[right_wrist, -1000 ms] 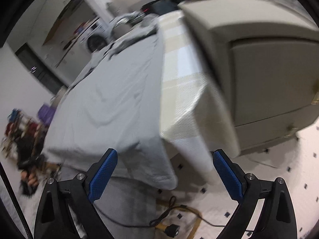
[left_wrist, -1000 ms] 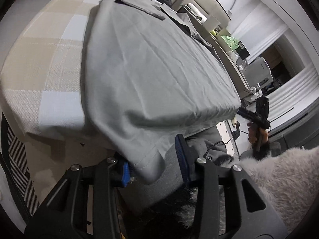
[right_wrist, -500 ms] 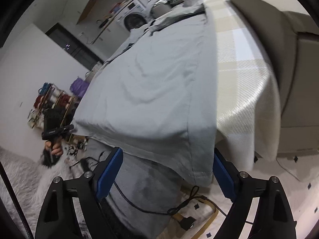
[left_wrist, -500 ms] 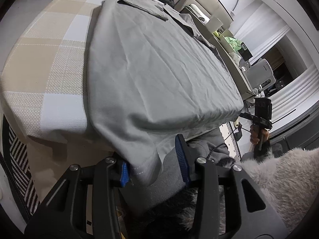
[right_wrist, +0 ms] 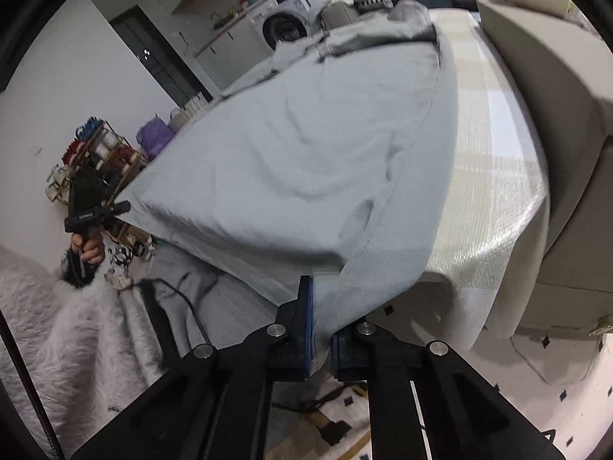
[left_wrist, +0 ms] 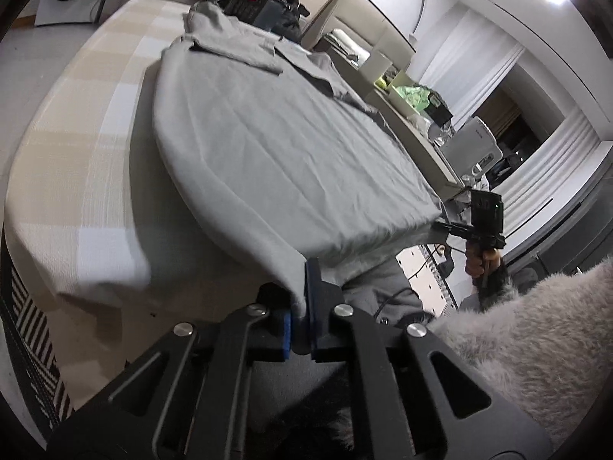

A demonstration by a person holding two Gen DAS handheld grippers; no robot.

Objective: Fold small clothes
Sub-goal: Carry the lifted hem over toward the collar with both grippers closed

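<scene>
A grey shirt (left_wrist: 276, 145) lies spread flat on a table with a beige checked cloth (left_wrist: 88, 161); its collar end is at the far side. My left gripper (left_wrist: 300, 303) is shut on the shirt's near left hem corner at the table's front edge. My right gripper (right_wrist: 322, 326) is shut on the near right hem corner of the shirt (right_wrist: 306, 153). The hem between the two corners is lifted off the edge. Each gripper shows in the other's view: the right one (left_wrist: 484, 226) and the left one (right_wrist: 95, 214).
A black device with a red display (left_wrist: 253, 4) sits at the table's far end. A beige cabinet (right_wrist: 555, 122) stands close on the right of the table. A washing machine (right_wrist: 283, 27) and a shelf with spools (right_wrist: 95, 157) are at the back left. Cables lie on the floor (right_wrist: 329, 421).
Both grippers have closed on the shirt's near hem corners; they were open a second ago. The hem has been lifted slightly from where it hung over the table edge.
</scene>
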